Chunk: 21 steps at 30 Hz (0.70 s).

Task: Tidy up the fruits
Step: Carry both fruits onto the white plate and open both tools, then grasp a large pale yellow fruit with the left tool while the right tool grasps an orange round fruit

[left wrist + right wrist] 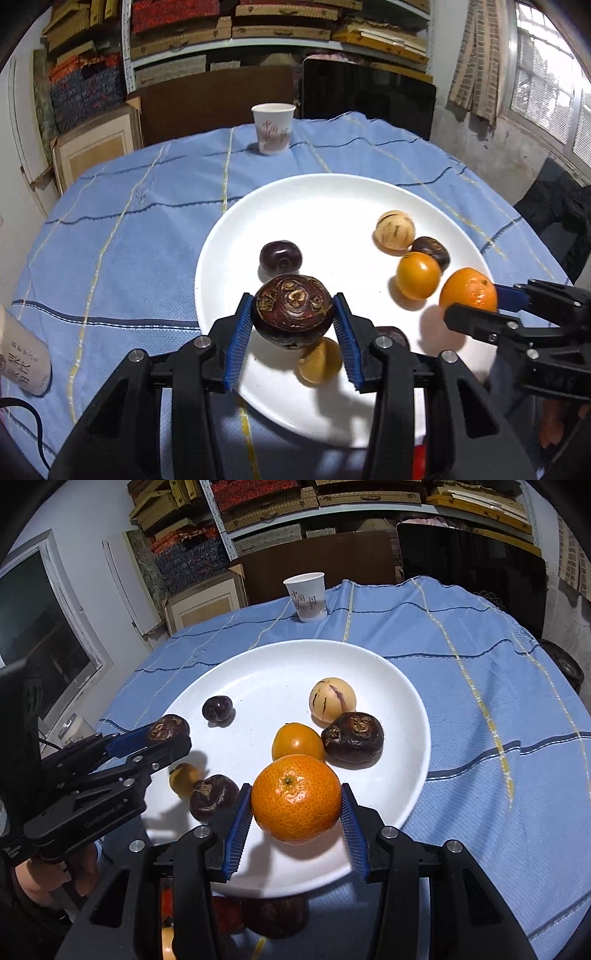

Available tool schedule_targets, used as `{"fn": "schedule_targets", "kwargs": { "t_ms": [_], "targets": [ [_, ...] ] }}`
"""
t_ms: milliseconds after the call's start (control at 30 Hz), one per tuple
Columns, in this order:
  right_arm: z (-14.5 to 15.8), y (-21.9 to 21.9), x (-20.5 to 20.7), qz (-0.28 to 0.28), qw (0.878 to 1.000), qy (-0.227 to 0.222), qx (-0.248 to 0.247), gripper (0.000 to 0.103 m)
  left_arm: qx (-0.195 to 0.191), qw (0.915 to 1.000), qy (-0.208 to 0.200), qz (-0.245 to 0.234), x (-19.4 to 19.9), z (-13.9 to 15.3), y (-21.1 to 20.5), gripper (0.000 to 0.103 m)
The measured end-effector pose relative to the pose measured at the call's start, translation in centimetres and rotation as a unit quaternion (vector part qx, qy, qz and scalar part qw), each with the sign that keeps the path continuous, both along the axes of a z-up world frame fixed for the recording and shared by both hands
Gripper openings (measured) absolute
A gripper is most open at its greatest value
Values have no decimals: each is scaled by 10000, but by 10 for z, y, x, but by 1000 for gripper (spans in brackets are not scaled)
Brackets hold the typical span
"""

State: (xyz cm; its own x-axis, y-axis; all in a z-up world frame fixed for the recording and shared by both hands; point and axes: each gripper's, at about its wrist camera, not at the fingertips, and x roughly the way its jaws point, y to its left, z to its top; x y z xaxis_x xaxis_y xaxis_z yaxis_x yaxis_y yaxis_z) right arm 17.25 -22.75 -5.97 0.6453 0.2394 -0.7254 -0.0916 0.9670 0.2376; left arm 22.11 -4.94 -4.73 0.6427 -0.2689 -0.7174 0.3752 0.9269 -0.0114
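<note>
Blue-clothed tabletop [110, 258], white plate [314, 192] of fruit.
Left tool [293, 328] grips a water chestnut [293, 312]; right tool [295, 812] grips a tangerine [295, 797].

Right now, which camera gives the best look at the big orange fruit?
The right wrist view: the orange fruit sits centred and whole between the right gripper pads, stem dimple visible. The left wrist view shows it only at the side, partly hidden by that gripper's finger.

black gripper [293, 319], blue ribbed pads [240, 343], silver screws
</note>
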Motion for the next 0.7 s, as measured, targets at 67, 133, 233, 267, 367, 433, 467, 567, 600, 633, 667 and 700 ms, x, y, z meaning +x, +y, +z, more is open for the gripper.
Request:
{"fn": "schedule_targets", "kwargs": {
  "t_ms": [67,133,233,267,367,433,467,567,600,633,667,700],
  "targets": [
    [-3,2,1,34,10000,43,-17,48,64,10000,42,49,4,-5,0,43],
    [-5,2,1,64,10000,47,-30,48,123,9998,39,157,6,-9,0,45],
    [2,1,-7,36,9999,-149,-25,49,-1,9997,-30,259,3,-4,6,56],
    [6,-1,-10,8,9997,-229,-22,50,-34,9996,-46,264,0,-2,7,57],
    [18,-8,-25,-67,9989,-458,86,53,-116,9996,-155,228,-16,11,10,61],
    [24,-13,-41,-80,9980,-598,200,57,-155,9994,-264,154,-33,20,12,66],
    [25,-16,-49,-83,9977,-634,241,59,-158,9993,-335,69,-48,25,13,68],
    [21,-23,-75,-113,9975,-602,366,60,-146,9991,-358,-180,-84,30,16,69],
    [20,-24,-80,-123,9975,-571,398,60,-128,9990,-342,-259,-96,30,16,69],
    [17,-26,-89,-124,9975,-516,457,61,-90,9989,-319,-345,-109,28,17,69],
    [15,-26,-95,-124,9976,-474,492,60,-46,9985,-297,-451,-125,25,18,69],
    [12,-27,-101,-128,9976,-444,520,60,2,9982,-282,-536,-139,22,18,69]
  ]
}}
